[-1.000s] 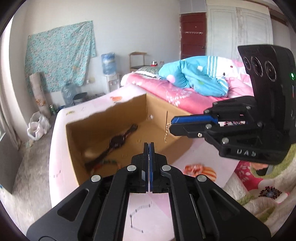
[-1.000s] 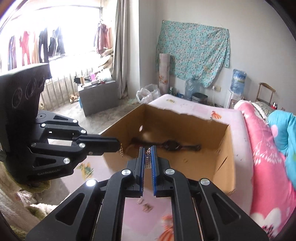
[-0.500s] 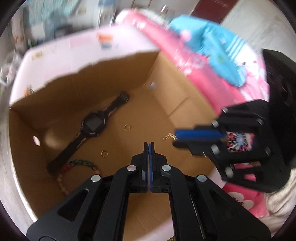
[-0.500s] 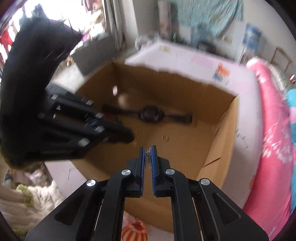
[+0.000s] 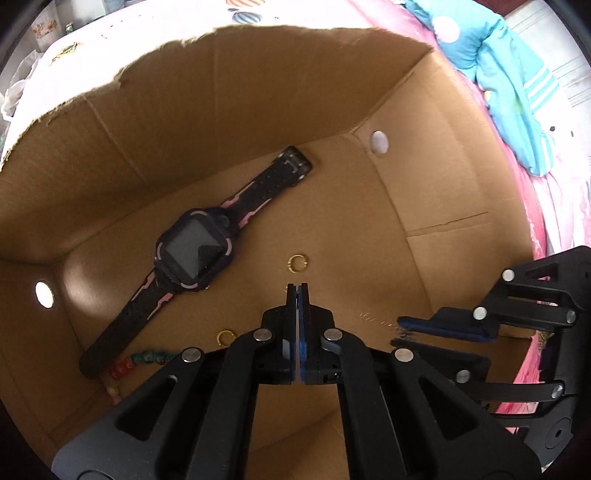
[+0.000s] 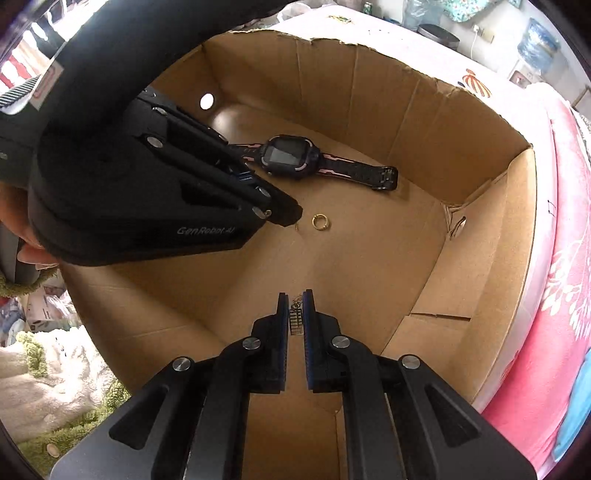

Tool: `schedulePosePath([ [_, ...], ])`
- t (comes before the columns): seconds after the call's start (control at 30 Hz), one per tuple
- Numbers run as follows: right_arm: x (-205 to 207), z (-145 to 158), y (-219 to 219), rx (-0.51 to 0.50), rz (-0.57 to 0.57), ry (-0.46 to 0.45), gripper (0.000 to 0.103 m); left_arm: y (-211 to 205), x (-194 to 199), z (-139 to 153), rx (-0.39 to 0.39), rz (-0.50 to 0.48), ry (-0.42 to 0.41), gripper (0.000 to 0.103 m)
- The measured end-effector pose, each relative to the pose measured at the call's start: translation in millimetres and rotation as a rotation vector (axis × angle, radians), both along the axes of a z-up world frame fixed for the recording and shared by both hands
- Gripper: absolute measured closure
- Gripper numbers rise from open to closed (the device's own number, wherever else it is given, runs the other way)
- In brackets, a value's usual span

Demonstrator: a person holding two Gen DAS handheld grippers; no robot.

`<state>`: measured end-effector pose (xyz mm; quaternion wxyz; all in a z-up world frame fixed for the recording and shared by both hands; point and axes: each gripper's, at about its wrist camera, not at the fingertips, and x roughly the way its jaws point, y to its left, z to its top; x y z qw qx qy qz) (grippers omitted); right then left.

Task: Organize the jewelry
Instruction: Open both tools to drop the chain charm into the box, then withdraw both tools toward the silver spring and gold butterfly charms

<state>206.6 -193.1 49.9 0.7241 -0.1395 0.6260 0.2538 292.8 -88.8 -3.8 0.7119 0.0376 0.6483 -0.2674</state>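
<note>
An open cardboard box (image 5: 258, 92) holds a black and pink smartwatch (image 5: 194, 251), two gold rings (image 5: 297, 264) (image 5: 225, 338) and a bead bracelet (image 5: 147, 358). Both grippers point down into it. My right gripper (image 6: 295, 295) is shut on a thin gold chain (image 6: 295, 319) with a ridged clasp between its pads. My left gripper (image 5: 297, 288) has its jaws pressed together just short of the nearer ring; in the right wrist view a speck of gold hangs at its tip (image 6: 291, 216). A faint run of chain (image 5: 373, 318) stretches left from the right gripper (image 5: 400, 334).
The box (image 6: 369, 92) stands on a pink patterned sheet (image 5: 147, 29). A pink quilt (image 6: 569, 258) and a blue plush toy (image 5: 517, 92) lie to its right. A person's hand (image 6: 22, 229) grips the left tool. A green and white rug (image 6: 55, 369) lies below.
Both grippers have tipped steeply downward and sunk from above the box rim into the box. The room has left the views and the box floor fills them. Both stay shut.
</note>
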Motion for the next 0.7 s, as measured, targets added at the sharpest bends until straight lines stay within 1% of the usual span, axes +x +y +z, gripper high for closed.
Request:
schedulePosePath([
  [0.03, 1, 1, -1, 0.0, -0.002, -0.001, 0.095, 0, 0, 0, 0.008, 0.0, -0.005, 0.099],
  [0.1, 1, 3, -2, -0.001, -0.01, -0.003, 0.092, -1, -1, 1, 0.004, -0.006, -0.017, 0.092],
  [0.2, 2, 6, -4, 0.012, -0.019, -0.005, 0.081, 0, -3, 7, -0.015, 0.002, -0.027, 0.084],
  [0.3, 1, 11, -4, -0.001, -0.026, -0.03, 0.076, 3, -5, 12, -0.025, 0.018, -0.04, 0.083],
  [0.43, -6, 29, -6, 0.032, -0.046, -0.068, 0.076, 16, -14, 36, -0.062, 0.045, -0.105, 0.083],
  [0.53, -17, 54, -14, 0.091, -0.079, -0.129, 0.076, 32, -35, 69, -0.102, 0.048, -0.202, 0.083],
  [0.63, -37, 85, -28, 0.177, -0.129, -0.211, 0.076, 59, -63, 108, -0.151, 0.04, -0.32, 0.083],
  [0.67, -47, 97, -34, 0.205, -0.145, -0.249, 0.076, 69, -75, 120, -0.168, 0.036, -0.364, 0.081],
  [0.7, -56, 104, -39, 0.227, -0.157, -0.277, 0.076, 78, -92, 136, -0.191, 0.032, -0.429, 0.078],
])
